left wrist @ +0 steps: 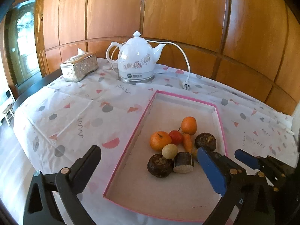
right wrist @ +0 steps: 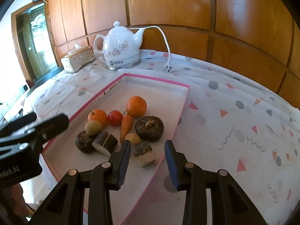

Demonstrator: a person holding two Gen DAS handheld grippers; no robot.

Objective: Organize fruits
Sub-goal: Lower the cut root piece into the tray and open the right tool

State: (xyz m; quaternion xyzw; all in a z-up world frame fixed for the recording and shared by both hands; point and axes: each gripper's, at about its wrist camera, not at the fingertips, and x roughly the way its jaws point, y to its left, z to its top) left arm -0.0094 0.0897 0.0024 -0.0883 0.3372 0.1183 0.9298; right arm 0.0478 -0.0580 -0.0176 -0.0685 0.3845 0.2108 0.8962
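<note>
Right gripper (right wrist: 147, 161): jaws parted, nothing between them, poised over the tray's near right rim, just short of a cut cane piece (right wrist: 143, 152).
Left gripper (left wrist: 150, 166): spread wide, empty, straddling the tray's near left rim.
Fruits: clustered in the near half of the pink-rimmed tray (right wrist: 159, 82); two oranges (right wrist: 136, 106), a red fruit (right wrist: 115, 118), a small carrot (right wrist: 126, 125), pale round fruits (right wrist: 93, 128), dark water chestnuts (right wrist: 149, 128), cane chunks.
Handling: probably light and firm; oranges round and likely to roll, best pinched across the middle; cane piece offers flat sides; carrot best taken across its thick end.
Right view only: second cane piece and a second pale fruit (right wrist: 132, 138).
Left view only: right gripper's blue pads (left wrist: 211, 170) hiding that corner of the cluster.
Far edge of the tablecloth: kettle (right wrist: 121, 48), tissue box (right wrist: 77, 59).
</note>
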